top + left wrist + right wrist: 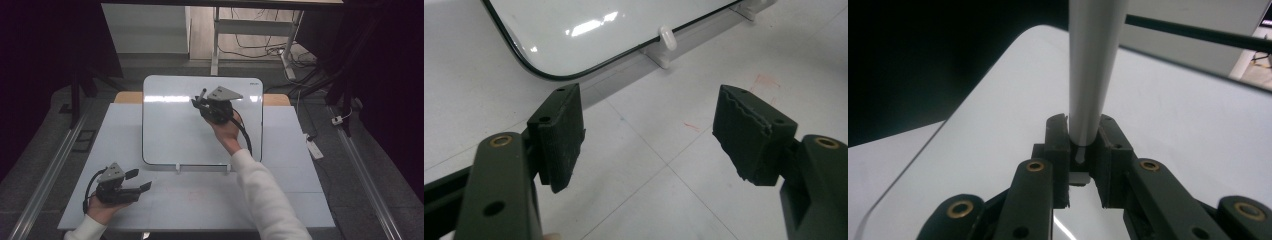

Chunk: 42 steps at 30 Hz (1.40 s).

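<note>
A white whiteboard [175,130] lies on the pale table [280,190], reaching its far edge. Above the board's upper middle my right gripper [200,102] is shut on a marker [202,93] that sticks up and away from the jaws. In the right gripper view the pale grey marker barrel [1093,65] rises from between the pads of the right gripper [1084,135], over the whiteboard [1173,115]. My left gripper [139,180] rests near the table's front left corner, open and empty. In its own view the left gripper [649,135] points at the whiteboard's near corner [589,30].
Two small white clips [177,167] hold the board's near edge; one clip [667,37] shows in the left gripper view. Beyond the table stand desk legs with loose cables [260,45]. A power strip [315,147] lies on the floor at the right.
</note>
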Each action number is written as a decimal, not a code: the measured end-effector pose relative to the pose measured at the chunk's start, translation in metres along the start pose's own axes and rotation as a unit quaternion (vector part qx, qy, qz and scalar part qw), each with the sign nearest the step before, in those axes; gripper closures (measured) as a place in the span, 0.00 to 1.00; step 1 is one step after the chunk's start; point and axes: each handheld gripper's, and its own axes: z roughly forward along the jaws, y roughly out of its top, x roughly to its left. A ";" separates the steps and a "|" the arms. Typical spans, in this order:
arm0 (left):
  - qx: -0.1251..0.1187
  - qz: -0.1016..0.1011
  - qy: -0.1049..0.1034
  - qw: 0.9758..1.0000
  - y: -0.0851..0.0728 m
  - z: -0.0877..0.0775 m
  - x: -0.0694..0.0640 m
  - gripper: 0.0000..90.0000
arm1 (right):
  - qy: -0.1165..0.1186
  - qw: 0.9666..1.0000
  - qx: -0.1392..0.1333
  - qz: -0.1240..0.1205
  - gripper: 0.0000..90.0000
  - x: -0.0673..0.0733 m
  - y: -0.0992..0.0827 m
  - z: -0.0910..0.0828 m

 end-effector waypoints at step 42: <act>-0.094 0.087 -0.100 0.987 0.114 0.037 -0.089 0.37 | 0.156 0.980 0.068 0.101 0.86 0.076 -0.096 -0.112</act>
